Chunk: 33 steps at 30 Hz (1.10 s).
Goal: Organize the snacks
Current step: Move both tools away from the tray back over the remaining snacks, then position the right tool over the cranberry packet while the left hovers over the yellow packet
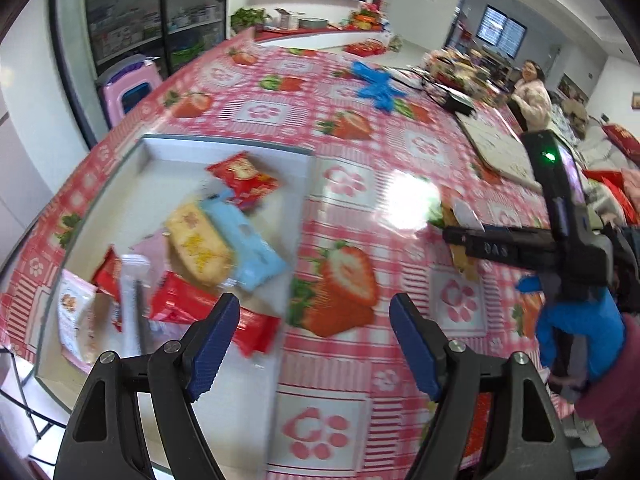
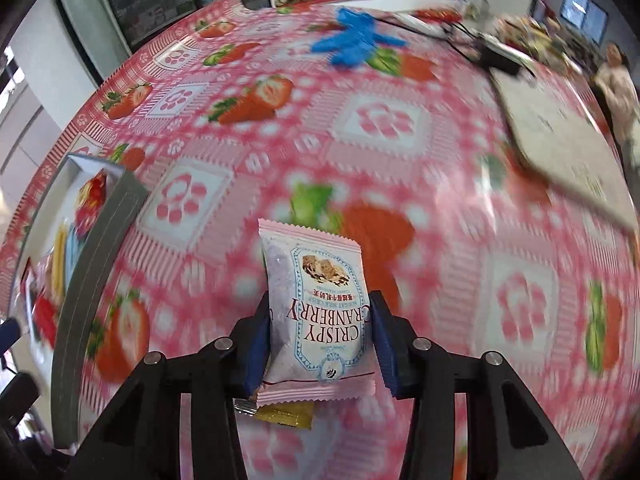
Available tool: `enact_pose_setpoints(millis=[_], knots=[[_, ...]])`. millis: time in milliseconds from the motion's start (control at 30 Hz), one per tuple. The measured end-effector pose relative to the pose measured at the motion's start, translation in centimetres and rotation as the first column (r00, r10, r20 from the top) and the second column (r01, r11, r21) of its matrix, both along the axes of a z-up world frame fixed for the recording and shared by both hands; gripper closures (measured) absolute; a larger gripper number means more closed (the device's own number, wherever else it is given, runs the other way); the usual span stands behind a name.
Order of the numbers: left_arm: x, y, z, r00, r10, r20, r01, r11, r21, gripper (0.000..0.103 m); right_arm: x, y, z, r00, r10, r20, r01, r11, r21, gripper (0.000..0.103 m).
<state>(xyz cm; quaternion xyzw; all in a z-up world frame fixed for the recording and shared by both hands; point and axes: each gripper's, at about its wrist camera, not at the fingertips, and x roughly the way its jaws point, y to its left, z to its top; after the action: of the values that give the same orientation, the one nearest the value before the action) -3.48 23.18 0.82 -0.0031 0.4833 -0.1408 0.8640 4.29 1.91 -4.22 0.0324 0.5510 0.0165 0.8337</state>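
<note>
A grey box [image 1: 224,144] lies on the strawberry tablecloth and holds several snack packets: red ones [image 1: 244,178], a yellow one [image 1: 198,246], a light blue one [image 1: 250,248]. My left gripper [image 1: 316,344] is open and empty, just right of the box's near corner. My right gripper [image 2: 318,344] is shut on a pink Crispy Cranberry packet [image 2: 320,312], held above the cloth; a small yellow packet [image 2: 286,414] shows beneath it. The box [image 2: 100,240] is to its left. The right gripper also shows at the right of the left wrist view [image 1: 456,236].
A blue glove [image 1: 378,86] lies far across the table. A flat grey pad [image 1: 500,148] and black cables sit at the far right. A pink stool [image 1: 128,88] stands beyond the left table edge. A person [image 1: 532,96] sits at the far right.
</note>
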Motion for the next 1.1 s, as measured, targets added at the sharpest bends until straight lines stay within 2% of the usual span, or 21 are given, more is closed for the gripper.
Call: enact_pose_setpoints(millis=[133,200,233,267,333,500,600,700,867,933,1100], knots=[[-1.0,-2.3,-0.7,0.998,-0.056,-0.019,0.056,0.998,0.018,0.022,-4.4,-0.9,0.2,1.000,0.003,-0.013,-0.002,0.999,0.047,0.055],[-1.3,-3.4,-1.2,0.996,-0.078,-0.032,0.079,0.996,0.032,0.022,-6.3,-1.8,0.6,1.000,-0.001,0.006,0.000,0.997,0.072,0.035],[-1.3,-3.8,-1.4,0.996,-0.083,-0.038,0.085,0.996,0.034,0.022,-6.9,-2.4,0.9,0.999,-0.019,0.028,0.017,0.998,0.065,0.017],[-1.4,-4.2,-1.6,0.995,-0.088,-0.045,0.090,0.995,0.034,0.022,-7.5,-3.2,1.6,0.997,-0.045,0.069,0.042,0.998,0.043,0.016],[-1.6,-4.9,-1.9,0.994,-0.094,-0.056,0.096,0.995,0.035,0.022,-7.8,-4.1,2.3,0.993,-0.061,0.097,0.059,0.998,0.032,0.016],[-1.9,-5.7,-1.8,0.995,-0.091,-0.049,0.093,0.994,0.049,0.022,-7.4,-6.3,2.5,0.989,-0.121,0.080,0.115,0.991,0.066,0.016],[-1.6,-5.7,-1.9,0.996,-0.076,-0.053,0.080,0.995,0.063,0.022,-7.4,-5.2,2.0,0.995,-0.070,0.071,0.063,0.992,0.105,0.016],[-1.3,-5.9,-1.8,0.996,-0.068,-0.057,0.072,0.995,0.070,0.022,-7.2,-3.7,1.1,0.998,-0.029,0.062,0.025,0.998,0.064,0.016],[-0.8,-7.4,-1.5,0.995,-0.092,-0.047,0.096,0.992,0.081,0.022,-7.0,-6.9,-0.1,0.991,-0.133,0.034,0.132,0.991,0.029,0.016],[-0.4,-8.7,-1.7,0.992,-0.111,-0.054,0.115,0.990,0.078,0.022,-7.5,-8.9,-0.2,0.983,-0.180,0.035,0.181,0.983,-0.016,0.015],[0.9,-12.5,-3.3,0.984,-0.151,-0.097,0.157,0.986,0.056,0.022,-9.3,-11.5,0.1,0.972,-0.230,0.048,0.230,0.973,0.005,0.015]])
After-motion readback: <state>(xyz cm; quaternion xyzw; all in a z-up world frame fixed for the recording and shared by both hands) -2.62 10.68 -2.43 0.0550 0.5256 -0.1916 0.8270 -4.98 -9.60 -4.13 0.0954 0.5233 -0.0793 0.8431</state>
